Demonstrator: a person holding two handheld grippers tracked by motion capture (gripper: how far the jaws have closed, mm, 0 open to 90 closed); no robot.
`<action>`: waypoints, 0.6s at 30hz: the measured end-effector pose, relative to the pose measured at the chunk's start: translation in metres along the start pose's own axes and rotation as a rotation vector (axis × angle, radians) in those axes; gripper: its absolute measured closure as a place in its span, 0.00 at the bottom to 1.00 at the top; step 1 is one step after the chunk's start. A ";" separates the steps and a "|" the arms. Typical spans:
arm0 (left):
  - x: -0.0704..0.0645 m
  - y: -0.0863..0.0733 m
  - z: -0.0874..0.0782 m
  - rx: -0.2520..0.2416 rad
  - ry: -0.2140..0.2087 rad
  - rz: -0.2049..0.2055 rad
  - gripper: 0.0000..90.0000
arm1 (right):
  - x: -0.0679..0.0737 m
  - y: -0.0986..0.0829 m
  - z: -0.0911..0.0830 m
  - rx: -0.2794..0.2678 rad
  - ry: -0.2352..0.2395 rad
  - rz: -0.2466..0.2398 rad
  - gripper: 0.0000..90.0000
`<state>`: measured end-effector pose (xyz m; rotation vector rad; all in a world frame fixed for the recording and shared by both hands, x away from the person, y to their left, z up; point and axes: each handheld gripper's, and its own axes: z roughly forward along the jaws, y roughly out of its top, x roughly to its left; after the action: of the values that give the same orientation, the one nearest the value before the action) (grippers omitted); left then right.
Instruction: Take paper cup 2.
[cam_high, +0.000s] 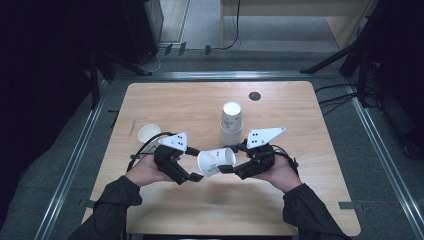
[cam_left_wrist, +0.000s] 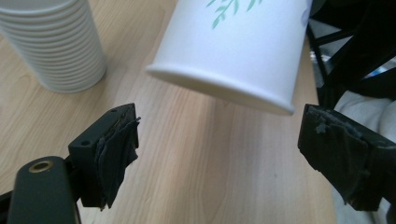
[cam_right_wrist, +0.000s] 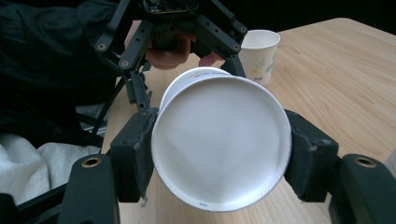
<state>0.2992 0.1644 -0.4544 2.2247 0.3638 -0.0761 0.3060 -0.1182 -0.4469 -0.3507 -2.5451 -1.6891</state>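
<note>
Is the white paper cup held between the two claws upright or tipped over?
Tipped on its side: the white paper cup lies horizontally, its base clamped in the right claw, above the wooden table.

High view: I see the table (cam_high: 280, 200) evenly lit from overhead, surroundings falling to near black at left and right edges. Shadows under hands short and soft. Image slightly soft and grainy. Left gripper view: bright, white paper cup (cam_left_wrist: 243, 51) nearly blown out; jaws close to the lens blurred. Right gripper view: cup base (cam_right_wrist: 219, 140) sharp, mild glare; background dark, far single cup (cam_right_wrist: 259, 53) soft.
</note>
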 end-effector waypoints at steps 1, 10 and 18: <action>0.000 0.000 0.002 -0.006 0.001 -0.003 0.14 | 0.000 0.000 0.000 -0.002 0.004 0.001 0.38; 0.001 0.000 0.009 -0.021 -0.003 -0.008 0.11 | 0.000 -0.001 0.005 0.007 0.030 0.016 0.39; -0.004 0.001 0.011 -0.052 0.004 0.035 0.11 | 0.001 -0.002 0.010 0.008 0.044 0.026 0.39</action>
<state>0.2966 0.1547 -0.4597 2.1788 0.3257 -0.0434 0.3056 -0.1096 -0.4520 -0.3402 -2.5048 -1.6579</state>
